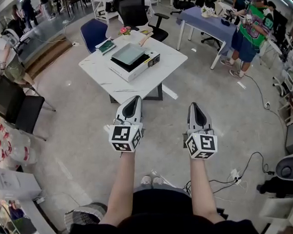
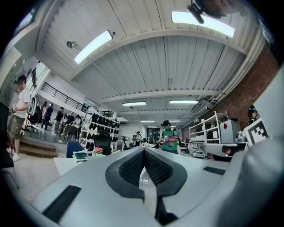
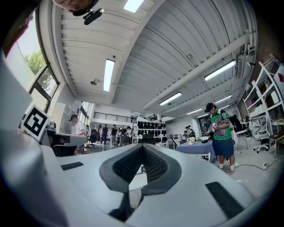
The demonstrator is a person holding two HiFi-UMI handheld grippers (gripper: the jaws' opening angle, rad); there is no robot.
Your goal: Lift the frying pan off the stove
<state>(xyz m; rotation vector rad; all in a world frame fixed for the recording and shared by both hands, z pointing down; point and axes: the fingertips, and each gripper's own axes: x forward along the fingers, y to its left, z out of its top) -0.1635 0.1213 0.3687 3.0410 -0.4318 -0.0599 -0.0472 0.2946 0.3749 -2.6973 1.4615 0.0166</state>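
The stove [image 1: 131,58], a flat white unit with a dark glass top, sits on a white table [image 1: 170,59] some way ahead of me. I can make out no frying pan on it; a pale handled object [image 1: 145,38] lies behind it, and I cannot tell what it is. My left gripper [image 1: 134,100] and right gripper [image 1: 195,106] are held level side by side over the floor, short of the table. Both are shut with nothing between the jaws. The left gripper [image 2: 143,150] and the right gripper [image 3: 142,146] show their pads meeting at the tips.
A green book [image 1: 106,46] and a small flower pot [image 1: 126,30] rest on the table's far side. A blue chair [image 1: 93,33] and a black office chair [image 1: 133,12] stand behind it. A person [image 1: 249,30] stands by a blue-clothed table [image 1: 200,20]. Cables [image 1: 237,175] lie at right.
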